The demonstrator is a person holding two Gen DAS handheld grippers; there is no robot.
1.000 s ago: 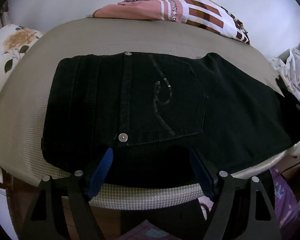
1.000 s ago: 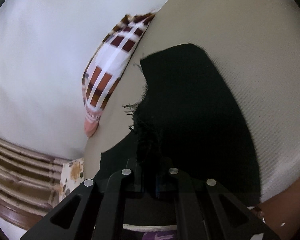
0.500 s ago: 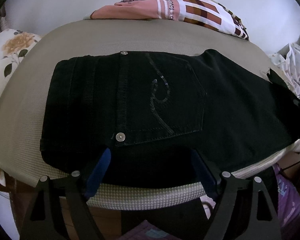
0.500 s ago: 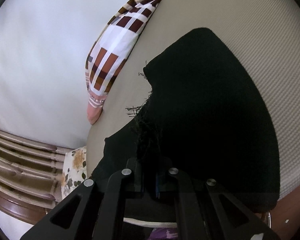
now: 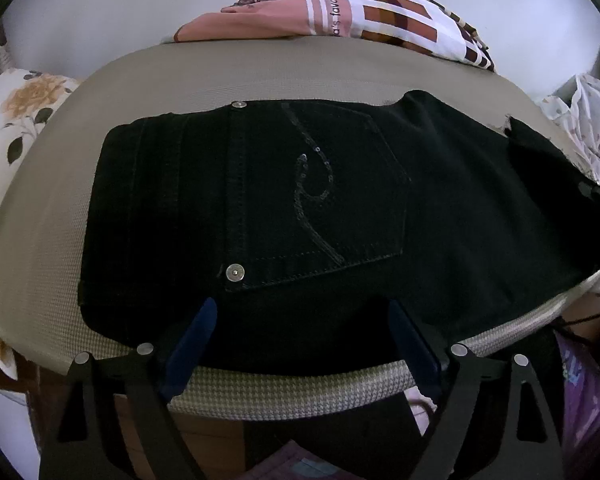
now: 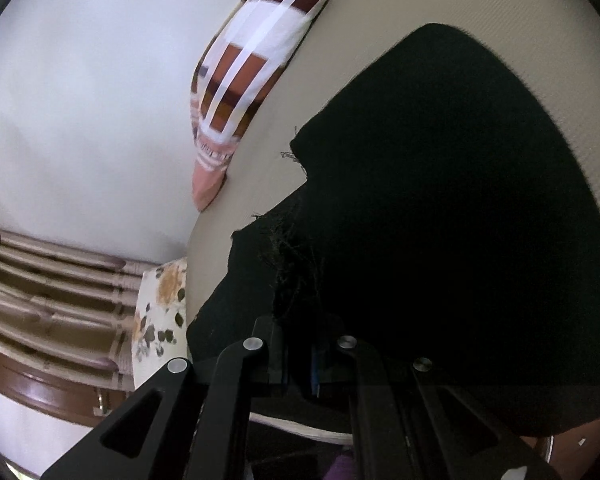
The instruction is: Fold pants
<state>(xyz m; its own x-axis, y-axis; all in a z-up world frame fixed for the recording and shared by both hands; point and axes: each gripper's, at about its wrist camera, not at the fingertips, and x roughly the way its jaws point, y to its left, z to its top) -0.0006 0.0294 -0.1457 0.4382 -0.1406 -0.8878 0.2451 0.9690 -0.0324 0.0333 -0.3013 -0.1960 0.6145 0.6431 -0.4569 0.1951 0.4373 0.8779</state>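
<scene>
Nearest the left wrist camera, the left gripper (image 5: 302, 336) is held wide apart, its blue fingers (image 5: 192, 340) poised over the near edge of the black pants (image 5: 308, 208), nothing clamped. The pants are spread flat on a beige cushion (image 5: 148, 80), back pocket (image 5: 332, 196) upward. The right gripper (image 6: 300, 364) is seen pinched tight on the frayed hem (image 6: 292, 268). Beyond, a striped cloth (image 5: 364, 12) lies against the wall; partial lettering "'s favo" can be read.
</scene>
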